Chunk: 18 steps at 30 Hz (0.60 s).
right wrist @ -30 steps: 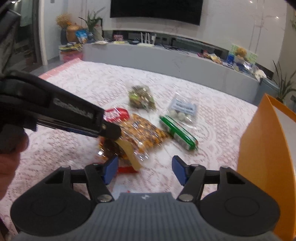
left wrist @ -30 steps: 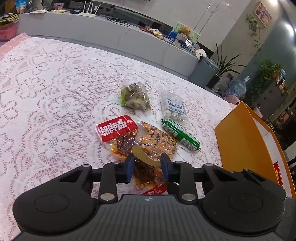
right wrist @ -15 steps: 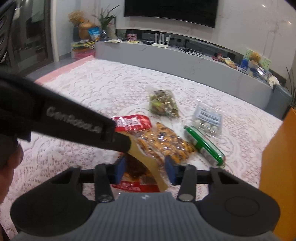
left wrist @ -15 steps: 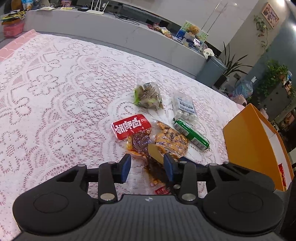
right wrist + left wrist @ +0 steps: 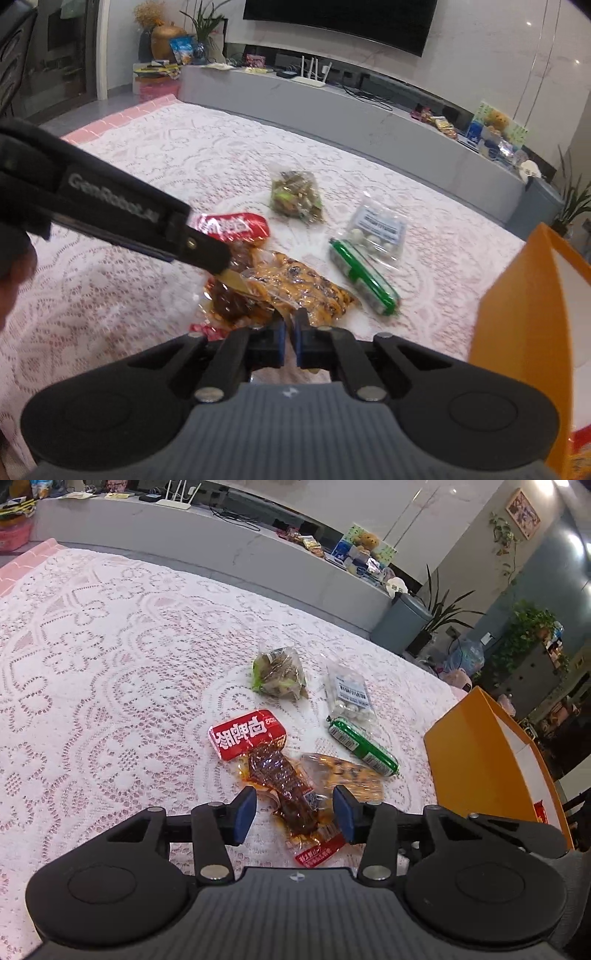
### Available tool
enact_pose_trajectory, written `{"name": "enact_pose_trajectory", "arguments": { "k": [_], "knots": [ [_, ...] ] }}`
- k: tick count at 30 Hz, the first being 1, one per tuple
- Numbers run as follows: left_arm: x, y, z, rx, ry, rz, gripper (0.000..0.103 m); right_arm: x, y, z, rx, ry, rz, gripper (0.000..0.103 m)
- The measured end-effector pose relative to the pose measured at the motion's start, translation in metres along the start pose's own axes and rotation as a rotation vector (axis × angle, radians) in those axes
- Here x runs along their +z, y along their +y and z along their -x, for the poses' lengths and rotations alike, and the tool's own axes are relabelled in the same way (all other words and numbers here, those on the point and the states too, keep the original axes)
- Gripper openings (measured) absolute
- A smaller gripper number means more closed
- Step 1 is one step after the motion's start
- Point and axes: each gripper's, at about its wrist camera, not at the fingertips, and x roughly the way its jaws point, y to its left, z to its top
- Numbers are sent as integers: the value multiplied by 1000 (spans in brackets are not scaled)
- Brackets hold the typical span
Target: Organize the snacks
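We work over a table under a white lace cloth (image 5: 110, 657), with an orange box (image 5: 476, 760) standing open at its right edge, and the snacks lie in a loose cluster toward that side. Our right gripper (image 5: 289, 341) has its jaws drawn almost together on the near corner of the orange snack packet (image 5: 306, 288); the pads look pinched on the wrapper's edge, though the film there is thin and we cannot be fully sure of the bite. Our left gripper (image 5: 293, 812) hangs with its jaws spread wide and holding nothing, straddling the dark meat packet (image 5: 284, 786), which lies between the fingers without touching either. That packet's long axis runs from the red label end (image 5: 245, 733), farther from us, back toward our left claw, almost in line with the fingers. The orange packet overlaps it on the right, its own length slanting away to the right, toward the box. We judge that the coming move turns on this: the box lies to the right of the orange packet, and the right hand is the nearer one, so the carry is short and sideways. The green tube (image 5: 364, 278) and the clear bag of white pieces (image 5: 378, 227) sit between packet and box, so we would lift clear of them first. The green-edged bag (image 5: 279, 674) lies farther back, apart.
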Motion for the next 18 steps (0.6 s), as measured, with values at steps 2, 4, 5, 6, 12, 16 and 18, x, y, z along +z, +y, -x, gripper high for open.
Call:
{"name": "enact_pose_trajectory", "arguments": {
  "k": [2, 4, 5, 6, 12, 16, 18],
  "knots": [
    [-1, 0, -2, 17, 18, -6, 53, -3, -3, 2, -37, 22, 0, 0],
    [-3, 1, -6, 34, 42, -12, 53, -5, -7, 1, -67, 35, -1, 0],
    [-4, 1, -9, 38, 55, -12, 53, -6, -8, 0, -69, 43, 3, 0],
    [-4, 2, -12, 39, 62, -11, 53, -6, -8, -1, -63, 58, 11, 1],
    [-7, 5, -25, 31, 62, 20, 61, -9, -4, 0, -27, 71, 26, 5],
    [-6, 1, -29, 41, 36, 25, 63, -9, -3, 0, -49, 62, 28, 15],
    [-6, -5, -32, 61, 29, 11, 63, -8, -5, -2, -45, 67, 6, 16]
  ]
}}
